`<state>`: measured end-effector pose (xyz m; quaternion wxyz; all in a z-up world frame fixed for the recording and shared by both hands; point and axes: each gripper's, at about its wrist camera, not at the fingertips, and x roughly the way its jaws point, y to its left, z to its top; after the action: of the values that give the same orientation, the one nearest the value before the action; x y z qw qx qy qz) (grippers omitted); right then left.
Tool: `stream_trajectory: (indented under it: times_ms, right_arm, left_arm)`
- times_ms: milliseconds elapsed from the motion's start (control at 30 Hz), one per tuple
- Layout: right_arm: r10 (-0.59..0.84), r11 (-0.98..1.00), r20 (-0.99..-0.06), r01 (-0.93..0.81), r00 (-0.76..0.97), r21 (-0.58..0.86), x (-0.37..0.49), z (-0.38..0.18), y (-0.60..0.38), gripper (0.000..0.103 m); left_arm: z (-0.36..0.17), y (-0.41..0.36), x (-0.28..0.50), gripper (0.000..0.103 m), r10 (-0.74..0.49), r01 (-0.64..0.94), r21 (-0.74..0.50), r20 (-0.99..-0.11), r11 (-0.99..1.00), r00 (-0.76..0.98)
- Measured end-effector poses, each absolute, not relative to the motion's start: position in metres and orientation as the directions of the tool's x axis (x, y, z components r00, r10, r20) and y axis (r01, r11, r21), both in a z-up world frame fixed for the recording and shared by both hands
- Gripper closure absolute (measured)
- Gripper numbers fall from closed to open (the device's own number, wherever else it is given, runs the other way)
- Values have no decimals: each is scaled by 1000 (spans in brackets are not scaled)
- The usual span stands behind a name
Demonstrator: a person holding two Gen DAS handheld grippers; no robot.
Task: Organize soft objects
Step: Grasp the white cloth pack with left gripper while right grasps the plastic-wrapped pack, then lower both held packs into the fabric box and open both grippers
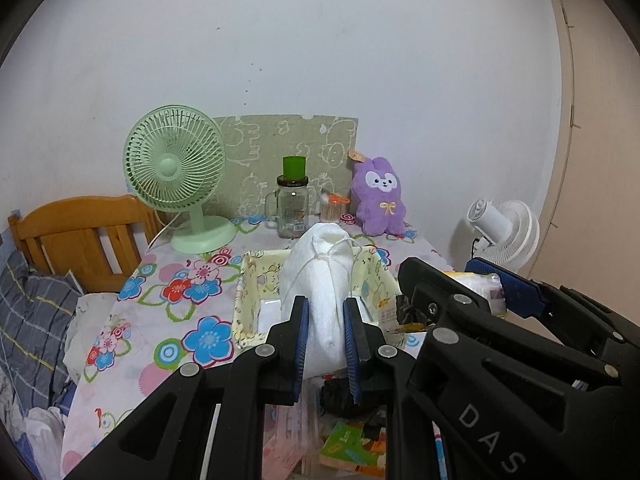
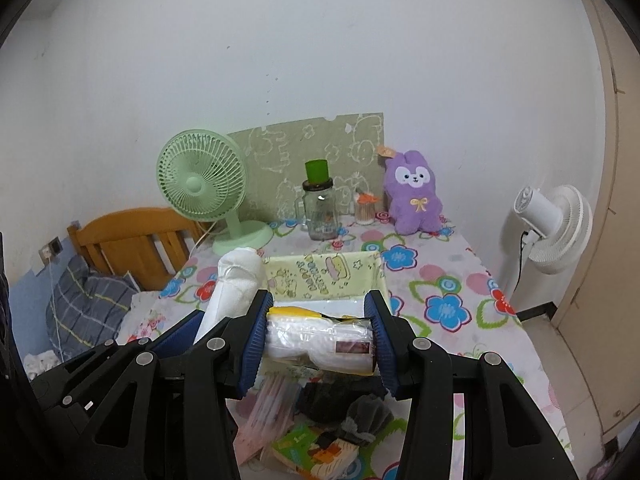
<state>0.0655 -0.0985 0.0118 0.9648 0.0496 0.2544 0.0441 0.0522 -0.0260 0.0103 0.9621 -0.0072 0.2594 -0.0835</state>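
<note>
Holding one soft thing each, both tools hang over the near part of the bench (image 2: 460, 268), and the yellow basket (image 2: 320, 276) lies straight ahead of them, a little lower and farther from the person.

The left tool (image 1: 325, 342) is pinched nearly shut on a white cloth bundle (image 1: 320, 280) tied with string. The bundle's long axis runs forward and up from the pads, so its free end already reaches over the basket (image 1: 256, 280) in the left wrist view.

The right tool (image 2: 318, 338) stands part open, its pads pressing the two ends of a clear plastic pack of tissues (image 2: 320, 340). That pack lies crosswise, its long axis running from pad to pad, just short of the basket's near rim.

The two tools sit close side by side, left beside right, so neither has a clear lead; the left bundle's tip looks nearer to the basket's inside. My judgement is that the coming move is forward and down into the basket, and the crosswise pack will need the basket's width to take it.

Dark socks (image 2: 352, 408) and a small book (image 2: 304, 452) lie on the bench below the tools.
</note>
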Motion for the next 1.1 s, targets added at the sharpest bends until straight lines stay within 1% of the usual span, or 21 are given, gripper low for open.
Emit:
stream_trajectory:
  times_ms: [400,800,1100]
  right_arm:
    - [108,992,-486,-61,867,113,94,8,-103,51]
    - [85,994,-500,-41,862,97,133,0,-106,51]
    - [78,995,-516,-37,853,89,169,-12,-104,51]
  left_arm:
    - [9,-29,75,87,-157,141,-70,-496,988,854]
    - [0,-31,113,87,-165,140,-88,-520,986,838]
    - [-15,-27,148,87,-160,121,-106,-557,987,815]
